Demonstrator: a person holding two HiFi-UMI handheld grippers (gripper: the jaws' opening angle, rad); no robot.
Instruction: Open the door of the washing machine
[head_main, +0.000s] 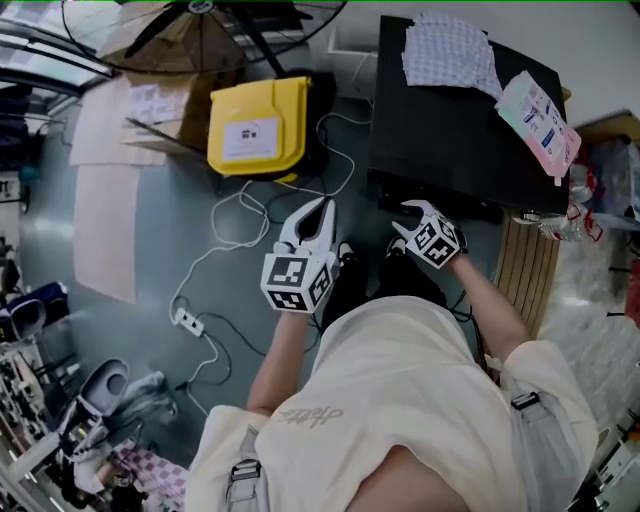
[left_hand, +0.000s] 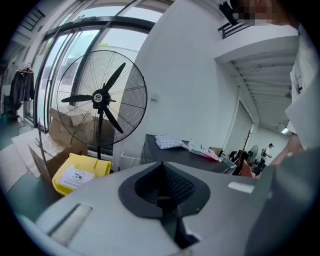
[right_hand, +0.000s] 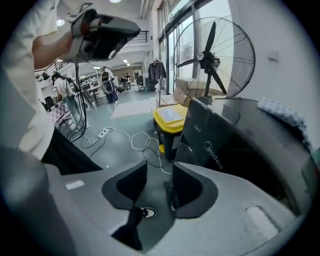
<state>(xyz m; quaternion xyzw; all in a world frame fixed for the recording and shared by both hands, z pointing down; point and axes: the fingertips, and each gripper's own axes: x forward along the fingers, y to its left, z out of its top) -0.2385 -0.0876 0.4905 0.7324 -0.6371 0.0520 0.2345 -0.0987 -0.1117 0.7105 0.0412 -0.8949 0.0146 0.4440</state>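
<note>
Left gripper (left_hand: 161, 169) jaws together; right gripper (right_hand: 159, 170) jaws apart, empty.

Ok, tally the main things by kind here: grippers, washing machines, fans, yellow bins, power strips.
Grippers: 2, left gripper and right gripper
Washing machine: 1
Fan: 1
Yellow bin: 1
Power strip: 1
Total: 6

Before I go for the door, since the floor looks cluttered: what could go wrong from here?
The white cable of the white power strip loops across the floor close to the person's shoes: a possible trip. The checked cloth and printed leaflet lie loose on the dark washing machine; a jolt might slide them off.
</note>
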